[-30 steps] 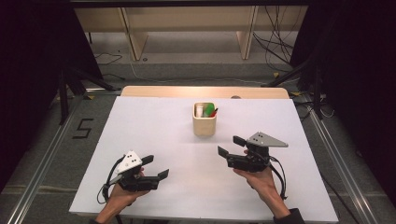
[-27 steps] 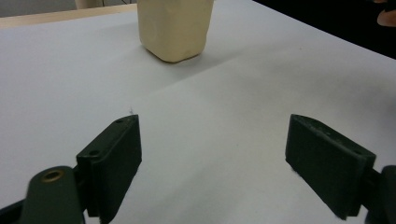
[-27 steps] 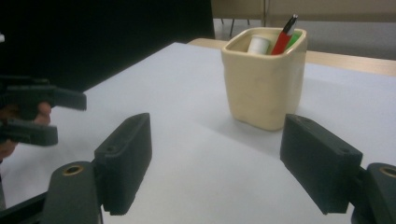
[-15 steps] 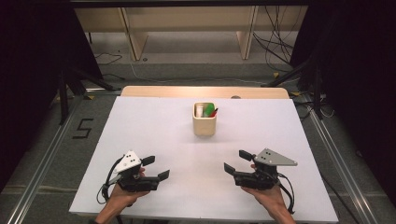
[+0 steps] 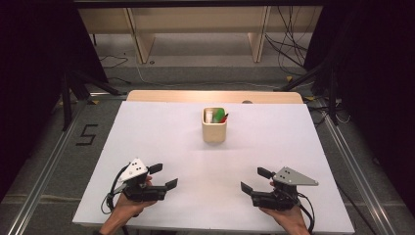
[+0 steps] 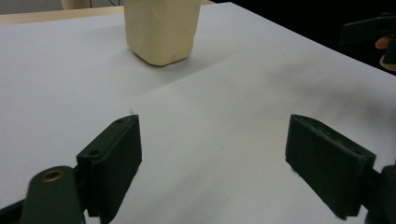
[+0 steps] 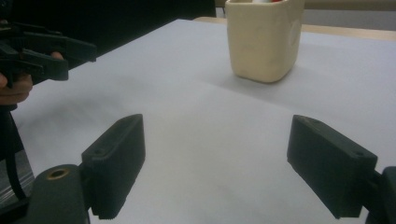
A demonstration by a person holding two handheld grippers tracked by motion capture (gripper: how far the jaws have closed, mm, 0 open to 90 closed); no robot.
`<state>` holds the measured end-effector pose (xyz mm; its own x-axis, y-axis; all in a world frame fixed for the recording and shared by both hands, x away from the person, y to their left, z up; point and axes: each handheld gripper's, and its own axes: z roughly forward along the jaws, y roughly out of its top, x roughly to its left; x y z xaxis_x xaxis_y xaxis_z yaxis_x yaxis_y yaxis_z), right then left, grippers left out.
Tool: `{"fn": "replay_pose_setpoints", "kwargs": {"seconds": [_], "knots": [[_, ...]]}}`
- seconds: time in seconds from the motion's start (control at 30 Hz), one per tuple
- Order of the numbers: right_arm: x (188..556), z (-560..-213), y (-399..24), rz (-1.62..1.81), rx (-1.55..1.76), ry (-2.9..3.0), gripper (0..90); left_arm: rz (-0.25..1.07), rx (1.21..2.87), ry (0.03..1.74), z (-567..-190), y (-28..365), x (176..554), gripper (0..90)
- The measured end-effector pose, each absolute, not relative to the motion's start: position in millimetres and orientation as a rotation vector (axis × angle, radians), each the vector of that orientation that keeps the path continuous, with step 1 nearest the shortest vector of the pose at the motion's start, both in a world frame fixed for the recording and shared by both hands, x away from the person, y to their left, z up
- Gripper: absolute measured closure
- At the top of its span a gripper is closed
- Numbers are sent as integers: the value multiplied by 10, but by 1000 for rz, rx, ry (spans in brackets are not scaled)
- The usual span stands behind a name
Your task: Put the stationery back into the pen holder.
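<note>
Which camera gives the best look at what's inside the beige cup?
The high view: it looks down into the beige cup at green, white and red items. The left gripper view shows its outer wall; the right gripper view shows its wall and rim.

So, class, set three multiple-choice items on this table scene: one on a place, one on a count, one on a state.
1. Where does the cream square holder stand on the white table?
A. far middle
B. near left corner
C. near right edge

2. How many holders stand on the table?
A. one
B. two
C. three

3. How are the left tool and right tool?
A. both shut on pens
B. both open, holding nothing
C. one open, one shut

Answers:
1 A, it sits centred toward the far edge.
2 A, a single holder is there.
3 B, both gripper views show wide jaws with bare table between.
</note>
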<state>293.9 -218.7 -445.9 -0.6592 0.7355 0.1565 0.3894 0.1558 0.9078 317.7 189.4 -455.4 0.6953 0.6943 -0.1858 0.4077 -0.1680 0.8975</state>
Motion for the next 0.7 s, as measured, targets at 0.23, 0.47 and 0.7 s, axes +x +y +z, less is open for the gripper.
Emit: {"fn": "replay_pose_setpoints", "kwargs": {"seconds": [0.23,0.47,0.7], "knots": [[2876,-4508,-2283,1505,1123,2091,177,329,1805,861,-4558,1884,3171,181],[2831,-4566,-2317,1480,1132,2096,171,329,1811,858,-4565,1877,3169,178],[2840,-4554,-2333,1477,1143,2083,172,332,1811,850,-4563,1871,3165,178]]}}
